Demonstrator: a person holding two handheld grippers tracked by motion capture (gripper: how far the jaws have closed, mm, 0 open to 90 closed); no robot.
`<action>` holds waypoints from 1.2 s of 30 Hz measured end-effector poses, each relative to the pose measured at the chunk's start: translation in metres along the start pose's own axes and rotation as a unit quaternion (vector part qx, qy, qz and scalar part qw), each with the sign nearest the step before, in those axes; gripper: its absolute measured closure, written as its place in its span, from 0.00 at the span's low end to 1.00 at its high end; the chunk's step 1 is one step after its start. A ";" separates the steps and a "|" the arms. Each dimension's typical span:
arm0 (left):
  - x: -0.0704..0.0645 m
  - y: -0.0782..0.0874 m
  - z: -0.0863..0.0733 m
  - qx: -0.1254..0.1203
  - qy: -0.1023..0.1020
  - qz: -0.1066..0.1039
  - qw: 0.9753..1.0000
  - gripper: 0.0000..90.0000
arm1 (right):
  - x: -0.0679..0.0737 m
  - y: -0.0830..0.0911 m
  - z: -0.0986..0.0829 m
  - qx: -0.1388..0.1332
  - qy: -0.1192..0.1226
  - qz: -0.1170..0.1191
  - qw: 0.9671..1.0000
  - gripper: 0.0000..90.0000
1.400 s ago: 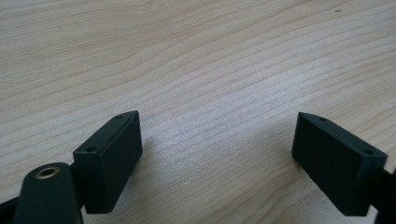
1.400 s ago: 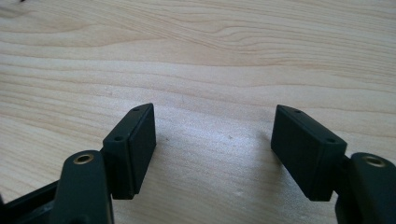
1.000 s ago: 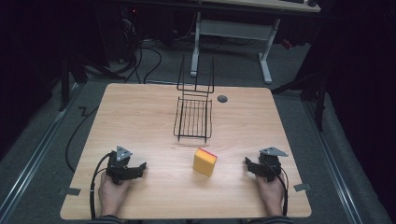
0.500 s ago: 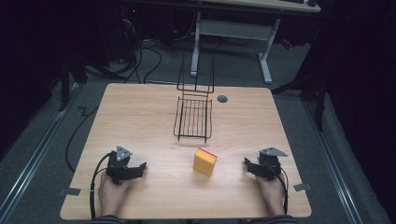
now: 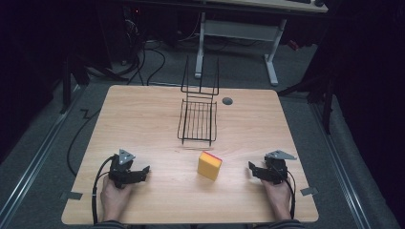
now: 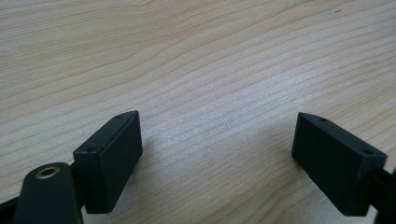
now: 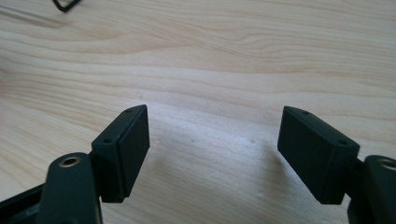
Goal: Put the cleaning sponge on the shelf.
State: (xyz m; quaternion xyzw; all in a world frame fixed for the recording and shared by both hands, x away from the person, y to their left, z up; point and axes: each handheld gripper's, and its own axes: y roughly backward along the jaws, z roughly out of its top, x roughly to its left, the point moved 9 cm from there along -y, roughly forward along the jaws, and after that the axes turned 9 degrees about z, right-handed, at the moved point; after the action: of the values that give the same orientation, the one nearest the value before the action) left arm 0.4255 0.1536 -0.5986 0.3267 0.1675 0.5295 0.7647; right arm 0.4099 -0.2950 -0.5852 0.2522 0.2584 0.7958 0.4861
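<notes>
A yellow block with a red edge [image 5: 209,165] lies on the wooden table [image 5: 143,119], near the front and middle. Behind it stands a black wire rack [image 5: 198,119], open side up. My left gripper [image 5: 143,172] rests at the front left, held by a hand, its jaws pointing right. My right gripper [image 5: 251,169] rests at the front right, jaws pointing left toward the block. In the left gripper view the left gripper [image 6: 219,158] is open over bare wood. In the right gripper view the right gripper [image 7: 215,149] is open too, with nothing between its jaws.
A dark round grommet [image 5: 227,101] sits in the table top behind the rack. A corner of the wire rack [image 7: 65,3] shows at the top left of the right gripper view. A white-legged desk [image 5: 239,28] and cables stand beyond the table.
</notes>
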 end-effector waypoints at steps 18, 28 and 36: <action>0.000 0.000 0.000 0.000 0.000 0.000 1.000 0.19 | 0.031 0.027 0.015 -0.048 0.018 0.072 0.996 0.31; 0.000 0.000 0.000 0.000 0.000 0.000 1.000 0.19 | 0.049 0.031 0.019 -0.053 0.043 0.095 0.993 0.33; 0.000 0.000 0.000 0.000 0.000 0.000 1.000 0.19 | 0.065 0.034 0.020 -0.051 0.060 0.115 0.990 0.34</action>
State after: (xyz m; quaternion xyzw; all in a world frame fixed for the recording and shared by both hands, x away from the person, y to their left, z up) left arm 0.4255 0.1536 -0.5986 0.3267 0.1675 0.5295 0.7648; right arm 0.3752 -0.2460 -0.5379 0.2065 0.2158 0.8721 0.3875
